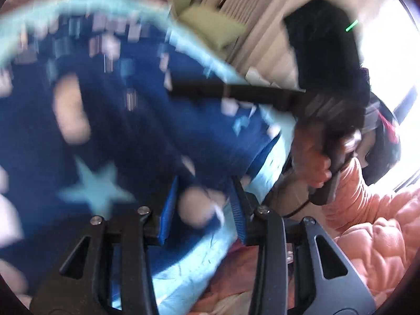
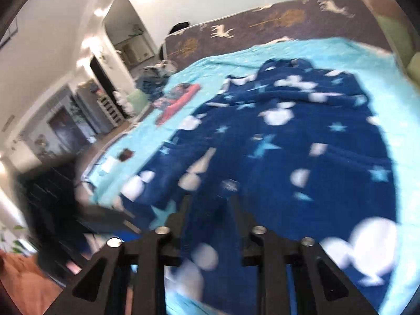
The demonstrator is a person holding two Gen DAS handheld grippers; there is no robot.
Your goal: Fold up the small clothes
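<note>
Navy garment [image 2: 302,141] w/ stars & white blobs lies spread on light-blue sheet [image 2: 236,60], near its front edge. L gripper [image 1: 202,204]: jaws apart, cloth between the pads, clamp not clear. R gripper [image 2: 210,210]: fingers apart w/ cloth between, blurred; can't tell grip. Hand [image 1: 312,157] on R gripper's handle. Orange quilt [image 1: 372,236] beside.

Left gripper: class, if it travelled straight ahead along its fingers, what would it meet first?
Most likely the dark blue star-print garment, whose fabric already lies between the left gripper fingers; blur leaves the depth uncertain.
</note>
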